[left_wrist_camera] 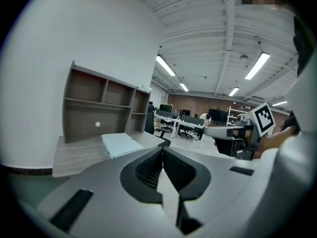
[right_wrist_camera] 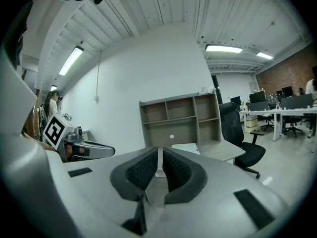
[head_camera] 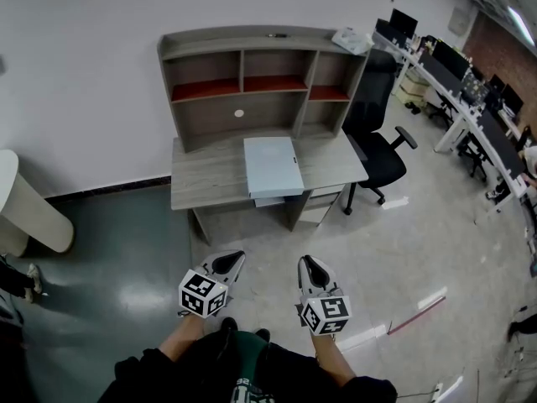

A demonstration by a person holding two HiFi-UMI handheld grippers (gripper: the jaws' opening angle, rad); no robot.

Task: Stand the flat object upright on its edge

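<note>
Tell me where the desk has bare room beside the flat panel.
Bare patches: the desk left of the panel, up to the hutch, and a strip right of it, toward the chair. Behind the panel the hutch crowds.

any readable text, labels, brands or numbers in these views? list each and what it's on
No legible text in any view.
Marker cube on the left gripper: black-and-white square pattern, no letters.
Marker cube on the right gripper: same, no letters.
Pale blue flat panel on the desk: no print visible.
White mark on the person's clothing, bottom of the head view: too small to read.
</note>
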